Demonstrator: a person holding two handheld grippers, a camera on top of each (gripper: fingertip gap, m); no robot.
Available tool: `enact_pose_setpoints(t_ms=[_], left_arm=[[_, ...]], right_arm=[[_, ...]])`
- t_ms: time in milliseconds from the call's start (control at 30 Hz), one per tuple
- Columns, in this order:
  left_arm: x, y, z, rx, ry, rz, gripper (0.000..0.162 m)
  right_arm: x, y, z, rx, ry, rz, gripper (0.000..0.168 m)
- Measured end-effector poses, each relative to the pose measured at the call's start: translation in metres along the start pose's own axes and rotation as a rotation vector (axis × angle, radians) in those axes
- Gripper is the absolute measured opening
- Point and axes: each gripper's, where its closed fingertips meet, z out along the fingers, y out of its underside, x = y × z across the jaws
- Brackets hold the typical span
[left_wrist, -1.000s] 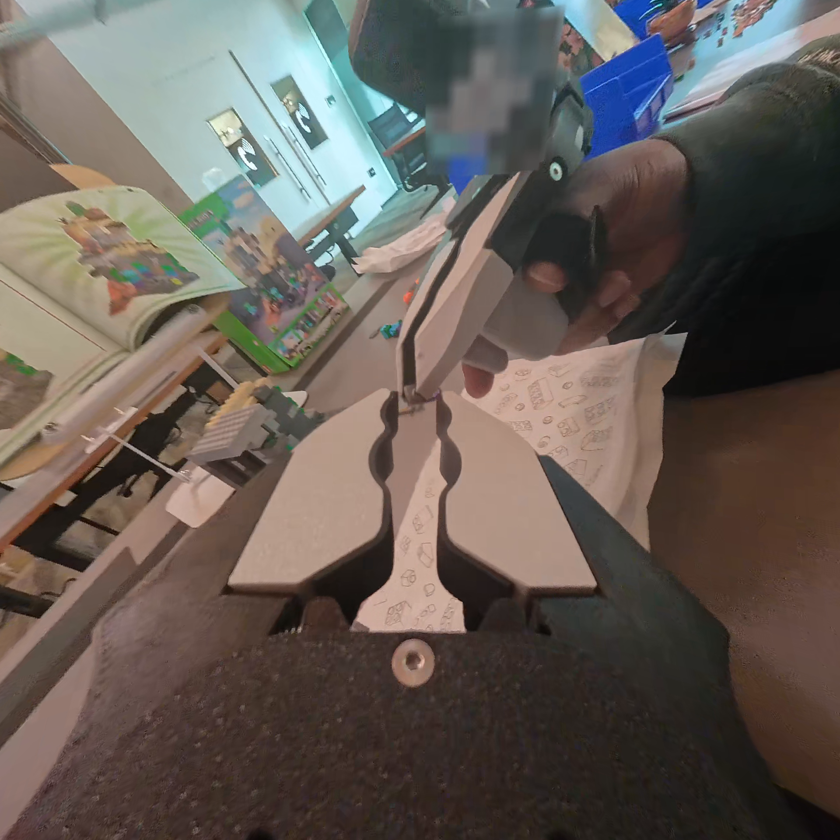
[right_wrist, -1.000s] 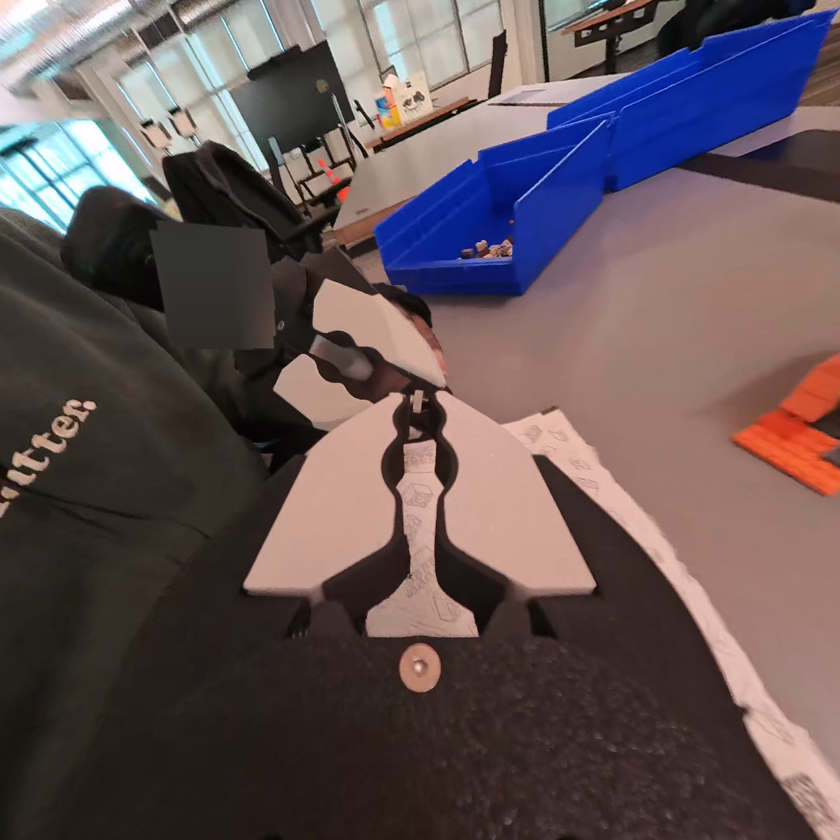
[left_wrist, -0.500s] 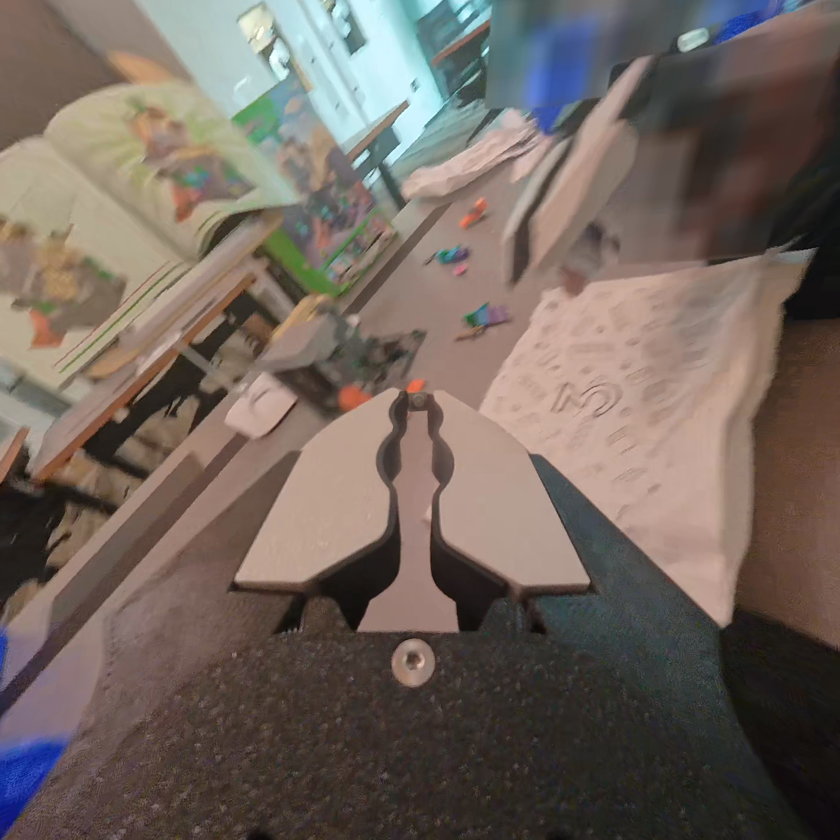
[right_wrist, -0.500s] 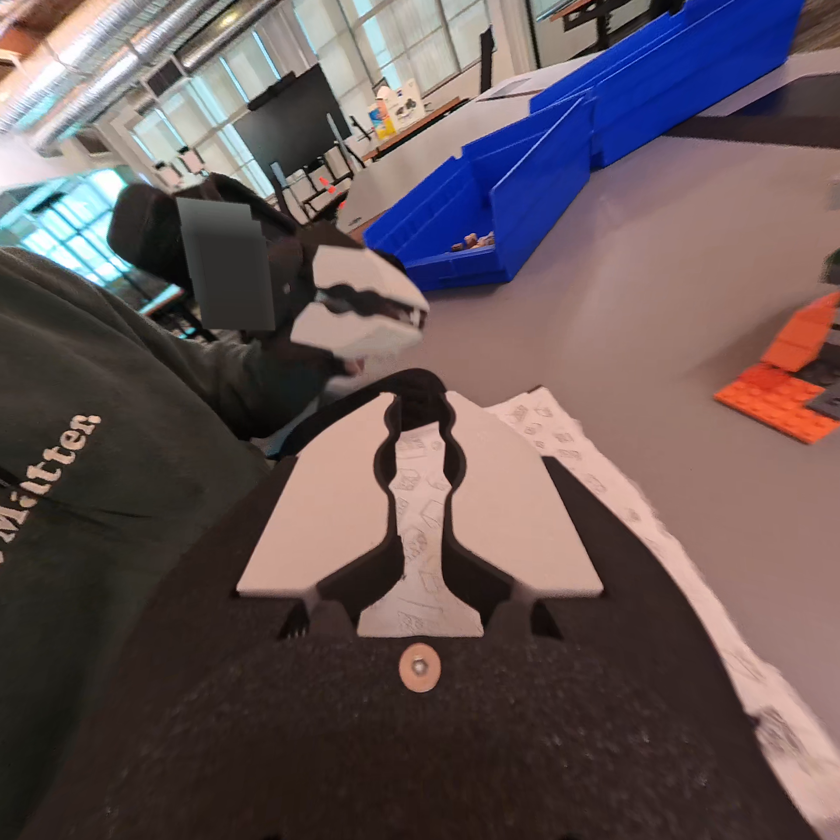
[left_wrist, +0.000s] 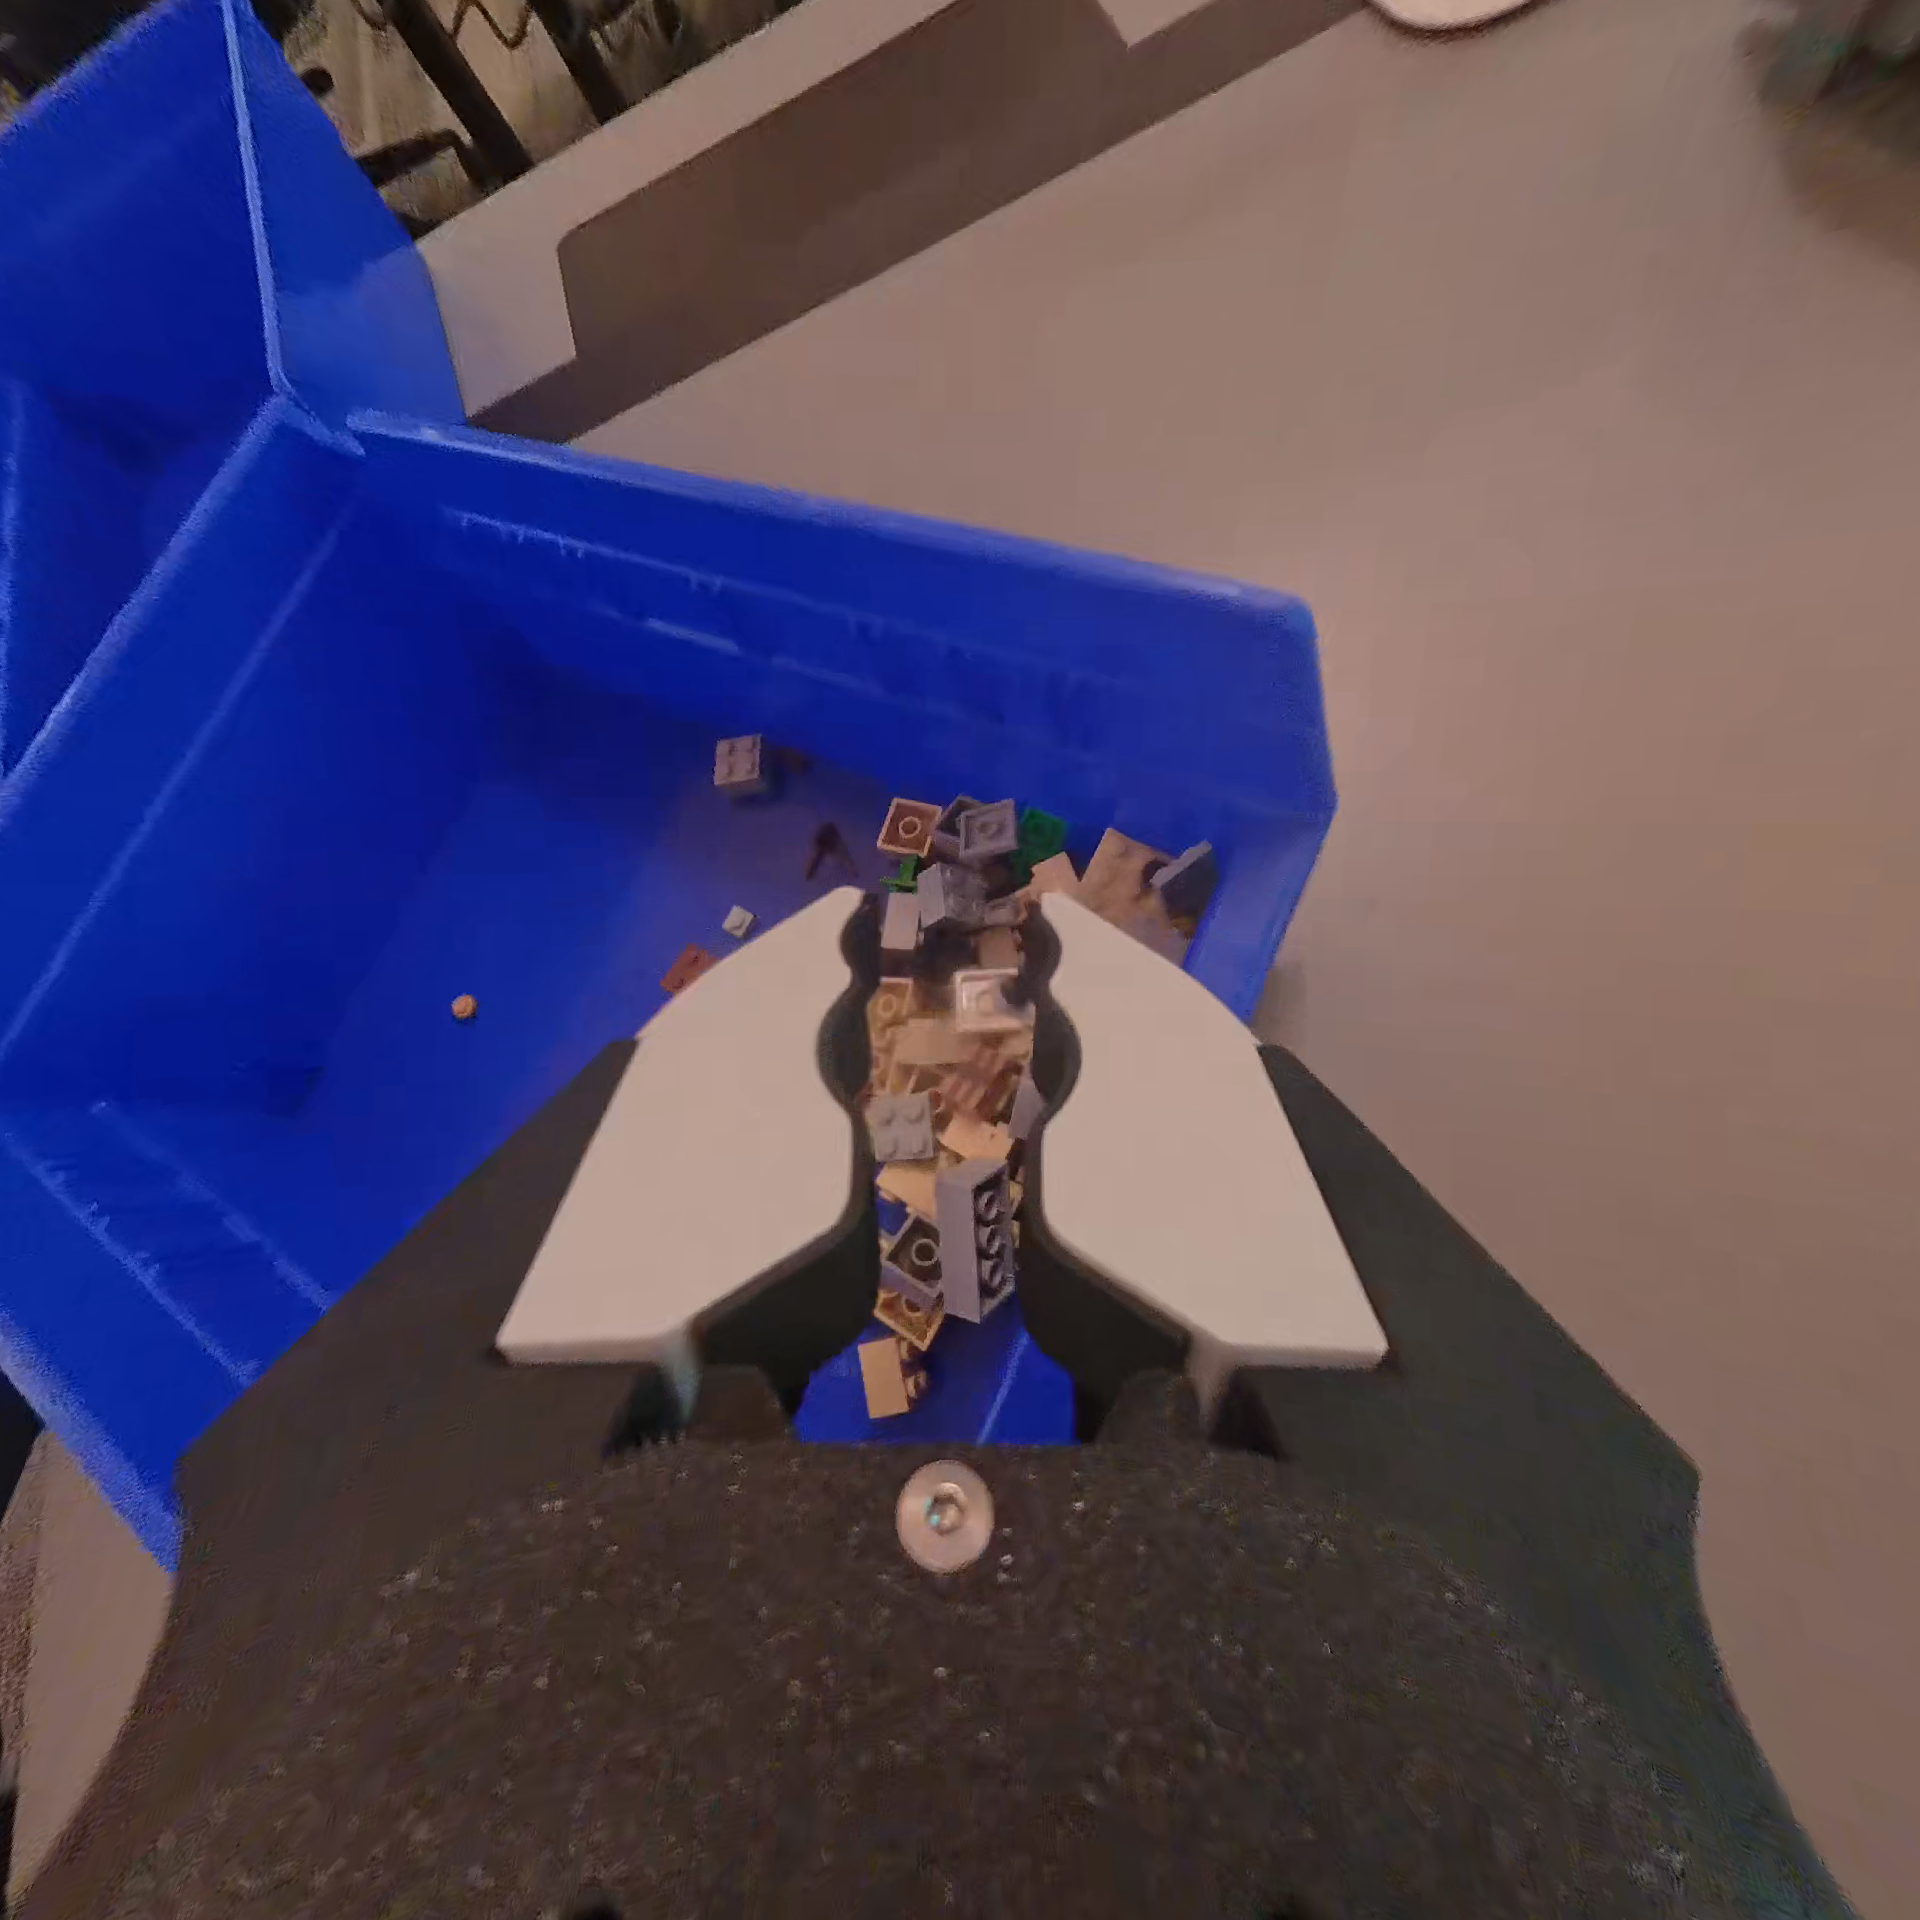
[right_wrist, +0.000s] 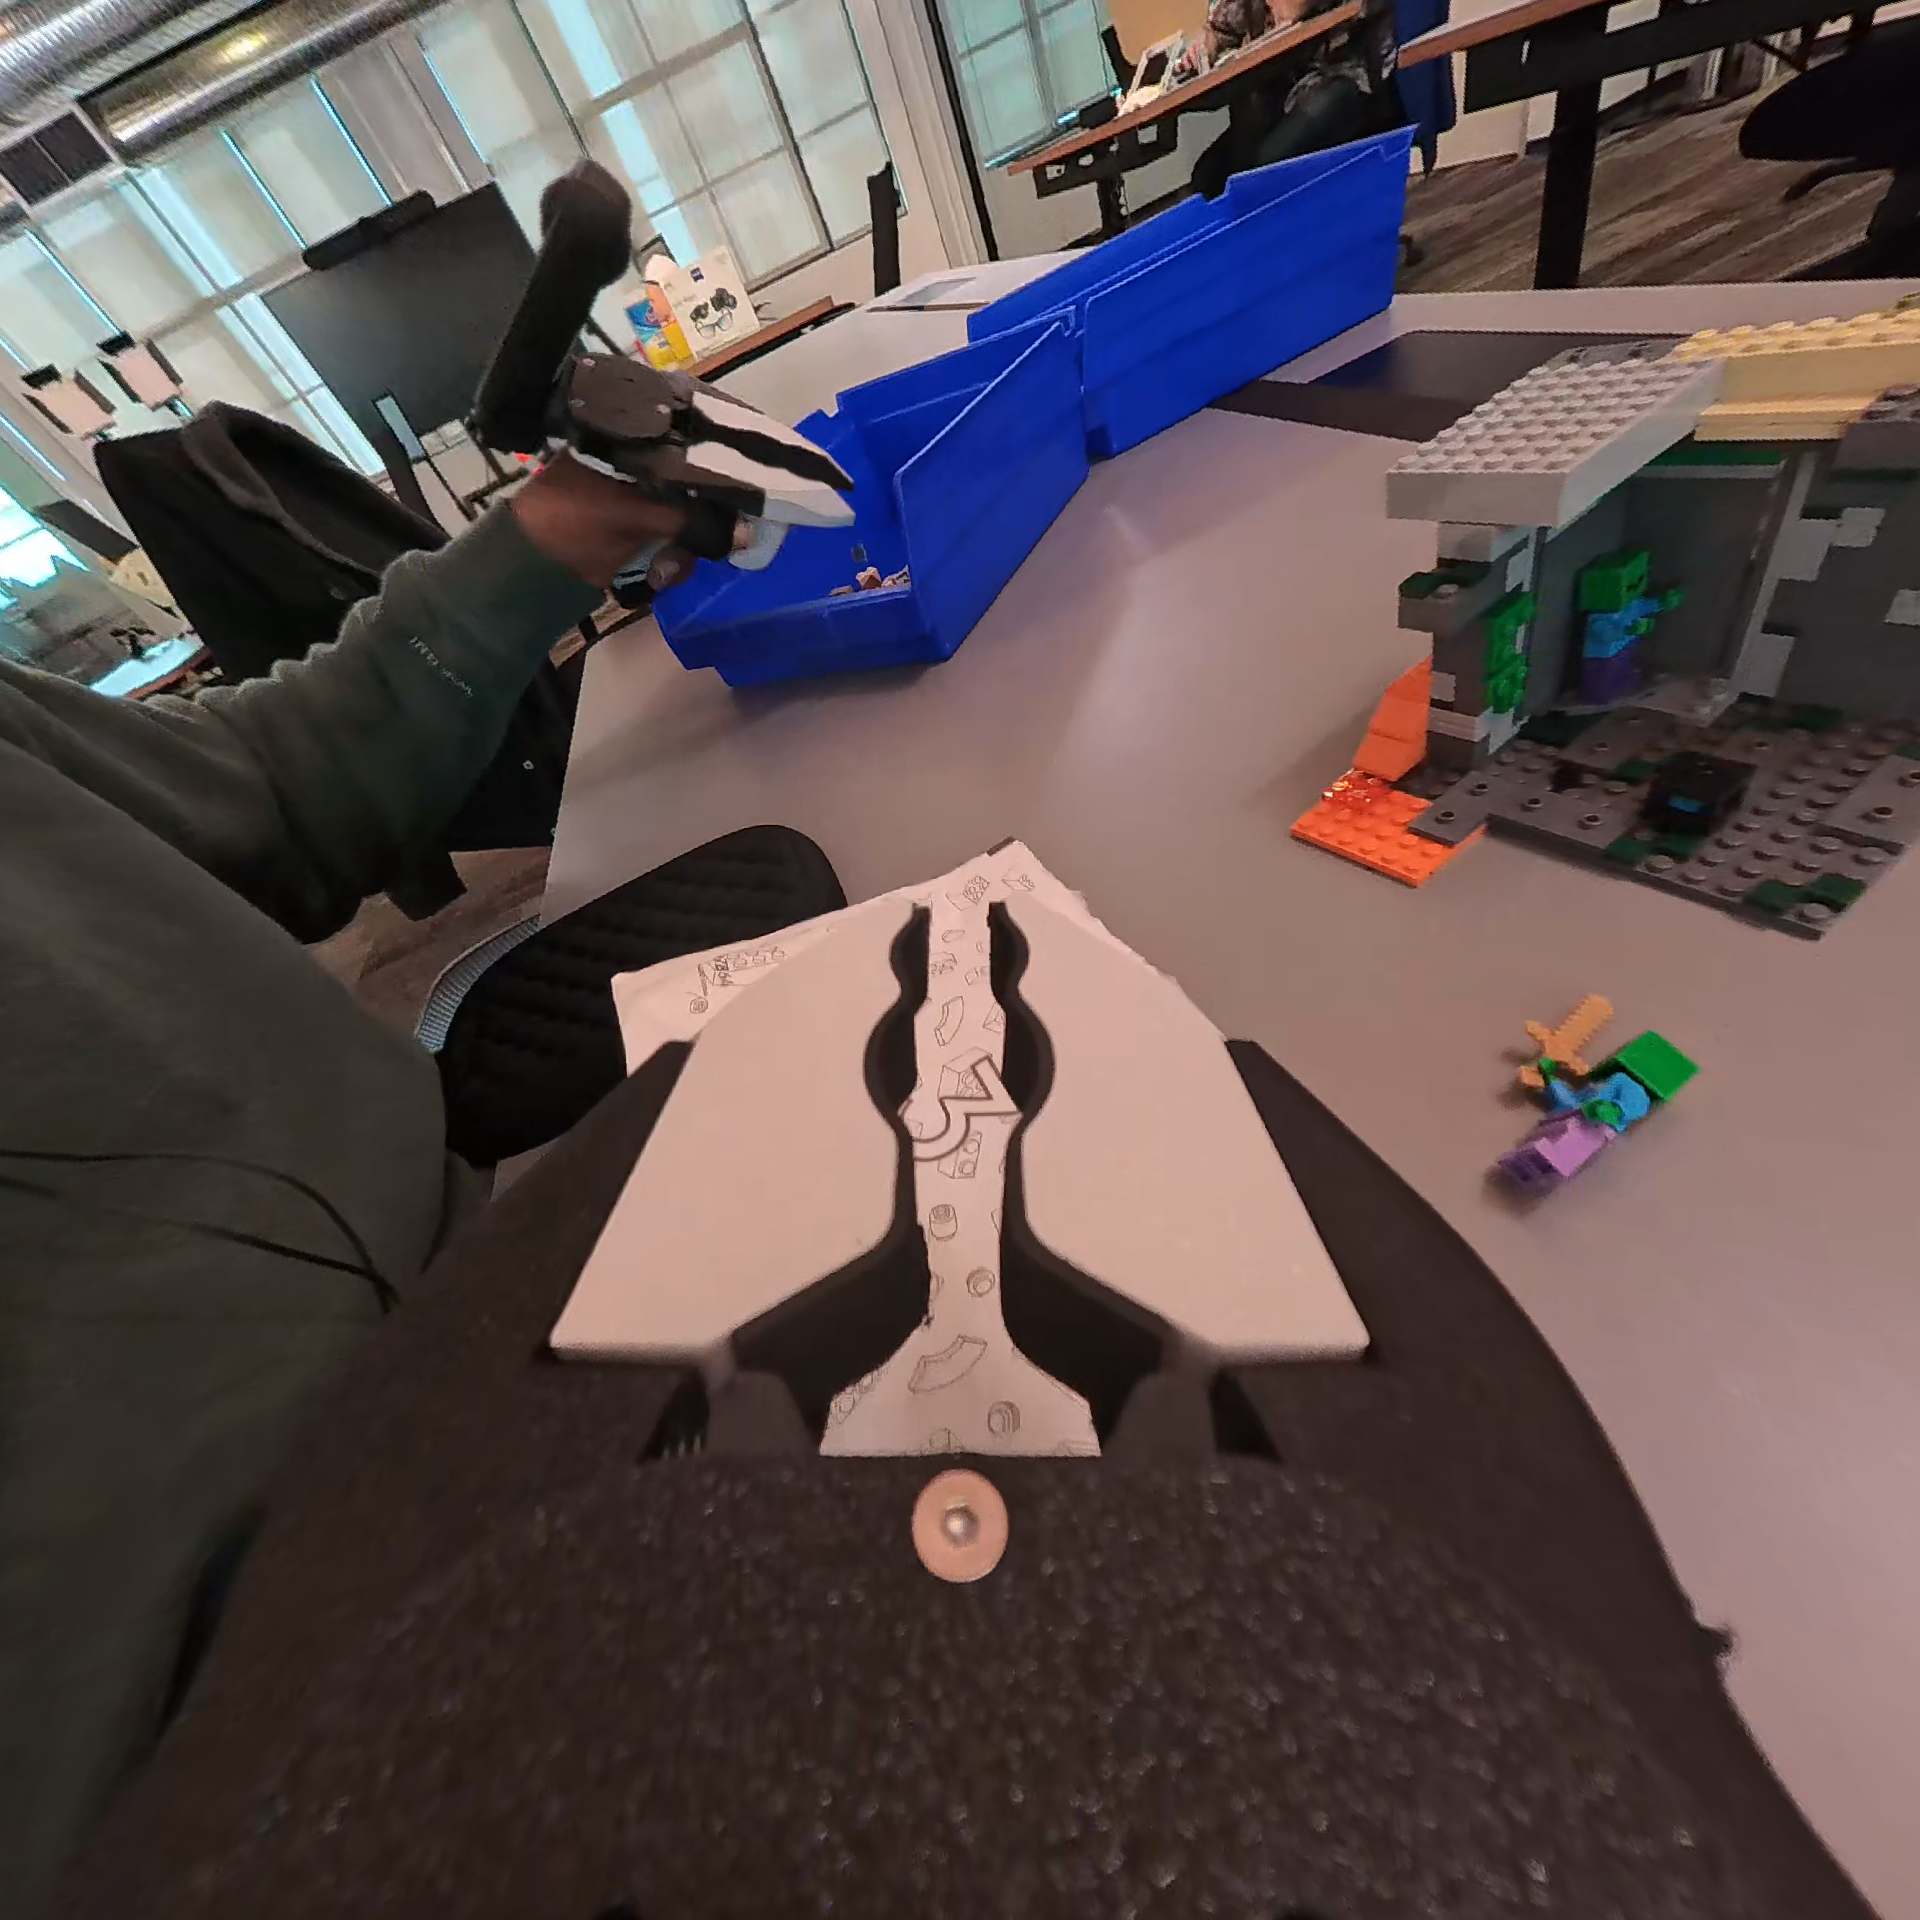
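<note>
The loose bricks (left_wrist: 961, 1049), grey, tan and a few green, lie heaped in one corner of the blue bin (left_wrist: 831, 561). A few strays are scattered over the rest of the bin's floor. Your left tool (left_wrist: 948, 899) hangs just above that heap, inside the line of the bin's walls. Its fingers stand a moderate way apart and nothing is between them; you see the pile straight through the gap.

Your right tool (right_wrist: 958, 914) is well away from the bin, on your near side of it, over a white printed paper bag (right_wrist: 727, 966) that lies on the surface (right_wrist: 1143, 727). Its fingers are only a narrow slot apart and grip nothing; the bag shows through the slot.

Beyond the bin stands a row of more blue bins (right_wrist: 1247, 281). Well to the right of the bin sits a part-built brick model (right_wrist: 1621, 623) on grey and orange plates. A small toy figure (right_wrist: 1590, 1091) lies on its side nearer you.
</note>
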Motion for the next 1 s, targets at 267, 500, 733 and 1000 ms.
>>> enact_pose_setpoints(t_ms=[267, 500, 733, 1000], left_arm=[[0.017, -0.004, 0.005, 0.042, 0.022, 0.030, 0.032], [0.082, -0.046, -0.016, 0.264, 0.163, 0.053, 0.008], [0.162, -0.064, -0.020, 0.402, 0.368, 0.035, 0.000], [0.221, -0.069, -0.018, 0.432, 0.504, 0.051, 0.000]], right_arm=[[0.007, 0.006, -0.008, -0.021, 0.050, -0.014, 0.011], [0.063, 0.011, -0.060, -0.165, 0.369, -0.158, 0.011], [0.141, 0.030, -0.150, -0.307, 0.673, -0.118, 0.015], [0.204, 0.059, -0.175, -0.446, 0.751, -0.028, 0.022]])
